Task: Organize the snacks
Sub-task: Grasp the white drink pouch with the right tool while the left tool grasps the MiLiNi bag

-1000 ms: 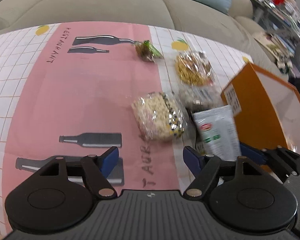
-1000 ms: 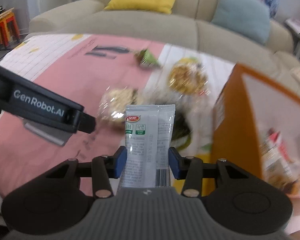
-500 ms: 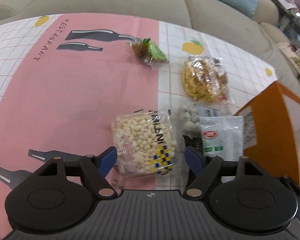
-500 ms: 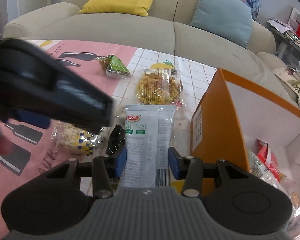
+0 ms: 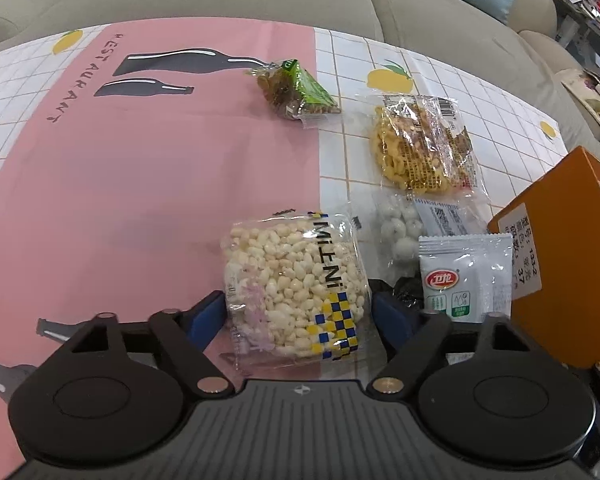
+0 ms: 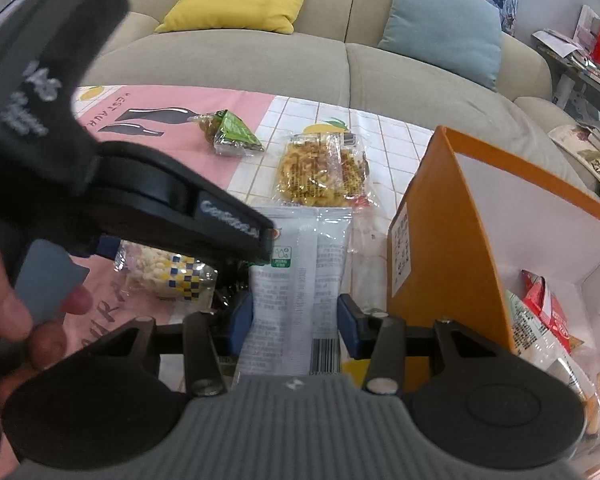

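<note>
A clear pack of puffed rice (image 5: 296, 292) lies on the pink tablecloth between the blue pads of my left gripper (image 5: 298, 312). Its jaws are closing, and the pads stand close beside the pack's edges without visibly pressing it. My right gripper (image 6: 296, 316) is shut on a grey-white sachet (image 6: 300, 280), held just left of the orange box (image 6: 432, 240). The left wrist view shows the same sachet (image 5: 466, 276) upright beside the box (image 5: 560, 280).
On the cloth lie a green triangular pack (image 5: 296, 92), a yellow noodle snack (image 5: 420, 152), a pack of white balls (image 5: 400, 228) and a dark pack (image 5: 404, 292). Several snacks (image 6: 548, 312) sit in the box. A sofa (image 6: 340, 60) runs behind the table.
My left gripper has come down and across the cloth, so the puffed rice pack now lies between its fingers. The right gripper shifted a little, still holding the sachet.
</note>
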Demonstrator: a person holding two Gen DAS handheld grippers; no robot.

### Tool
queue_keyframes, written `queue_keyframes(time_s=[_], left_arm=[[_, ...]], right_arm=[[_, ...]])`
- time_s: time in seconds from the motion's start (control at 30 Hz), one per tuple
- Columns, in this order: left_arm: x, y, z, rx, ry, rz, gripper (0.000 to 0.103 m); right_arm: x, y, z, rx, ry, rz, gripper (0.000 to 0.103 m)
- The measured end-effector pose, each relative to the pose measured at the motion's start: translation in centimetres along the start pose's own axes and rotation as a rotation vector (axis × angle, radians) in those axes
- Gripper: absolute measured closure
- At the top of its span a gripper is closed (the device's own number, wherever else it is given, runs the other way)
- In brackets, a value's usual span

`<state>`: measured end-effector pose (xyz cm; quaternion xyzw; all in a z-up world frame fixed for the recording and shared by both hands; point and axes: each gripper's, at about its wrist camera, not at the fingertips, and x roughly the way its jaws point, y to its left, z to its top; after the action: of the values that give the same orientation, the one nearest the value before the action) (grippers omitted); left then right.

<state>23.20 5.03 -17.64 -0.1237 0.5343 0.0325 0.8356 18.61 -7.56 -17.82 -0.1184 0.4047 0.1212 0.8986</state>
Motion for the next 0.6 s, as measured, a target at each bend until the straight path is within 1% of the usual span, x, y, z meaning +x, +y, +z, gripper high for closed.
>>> queue_keyframes(time_s=[0.03, 0.1, 0.2, 0.3, 0.47, 0.5, 0.53, 0.6], left_arm=[[-0.1, 0.3, -0.1, 0.001, 0.012, 0.013, 0.015], [-0.5, 0.9, -0.6, 0.007, 0.023, 0.009, 0.015], [-1.3, 1.8, -1.5, 0.051, 0.038, 0.016, 0.016], [-2.1, 2.8, -2.6, 0.103, 0.064, -0.001, 0.017], [-3.3, 4.4, -4.1, 0.178, 0.120, -0.048, 0.016], [-3.6, 4.8, -4.4, 0.178, 0.122, -0.050, 0.016], [-3.7, 5.0, -4.6, 0.170, 0.116, -0.047, 0.011], [-3.7, 5.5, -4.8, 0.132, 0.103, -0.053, 0.009]], right_arm=[[0.0, 0.0, -0.1, -0.002, 0.001, -0.001, 0.058], [-0.1, 0.0, -0.1, -0.003, 0.005, 0.002, 0.058], [-0.2, 0.0, -0.4, 0.002, 0.020, 0.010, 0.058], [-0.5, 0.0, -0.7, 0.014, 0.034, 0.021, 0.058], [-0.7, 0.1, -1.4, 0.018, 0.059, 0.040, 0.058], [-0.7, 0.1, -1.4, 0.021, 0.063, 0.044, 0.058], [-0.7, 0.1, -1.5, 0.030, 0.066, 0.049, 0.058], [-0.6, 0.0, -1.5, 0.043, 0.072, 0.055, 0.058]])
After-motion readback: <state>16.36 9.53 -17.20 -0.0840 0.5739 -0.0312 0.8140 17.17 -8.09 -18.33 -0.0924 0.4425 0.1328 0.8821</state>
